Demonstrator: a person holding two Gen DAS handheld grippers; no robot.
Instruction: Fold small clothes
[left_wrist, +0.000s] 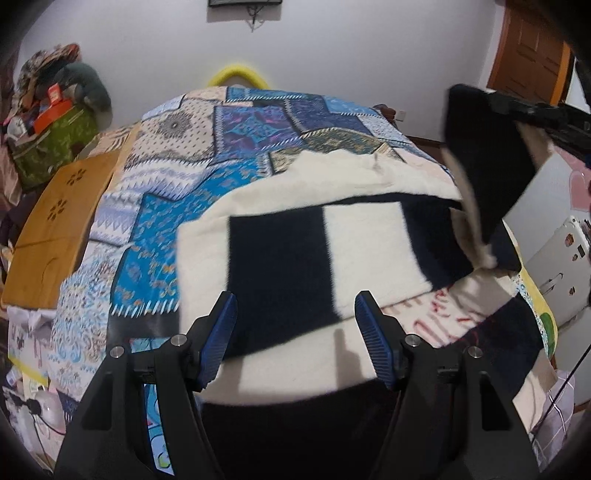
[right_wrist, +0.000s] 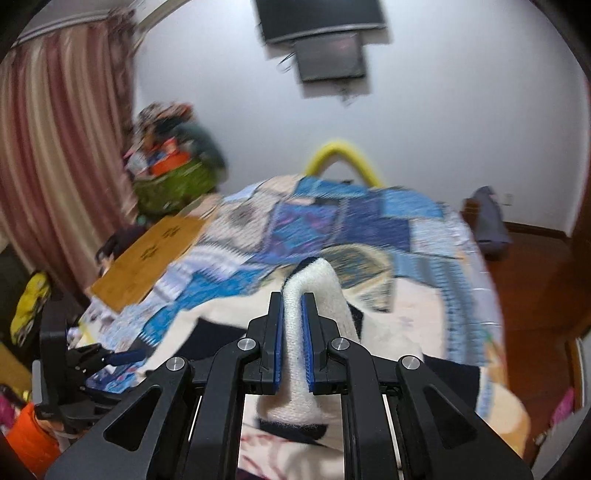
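A cream and navy knit sweater (left_wrist: 332, 251) lies spread on a bed with a blue patchwork cover (left_wrist: 207, 158). My left gripper (left_wrist: 295, 306) is open and empty, hovering just above the sweater's near part. My right gripper (right_wrist: 292, 299) is shut on a cream and navy part of the sweater (right_wrist: 314, 280) and holds it lifted above the bed. In the left wrist view the right gripper (left_wrist: 517, 107) shows at the upper right with that lifted part hanging from it (left_wrist: 476, 166).
A wooden board (left_wrist: 59, 229) lies along the bed's left side. A green bag piled with things (left_wrist: 48, 122) stands at the far left. A white appliance (left_wrist: 557, 258) stands to the right. A brown door (left_wrist: 532, 55) is at the back right.
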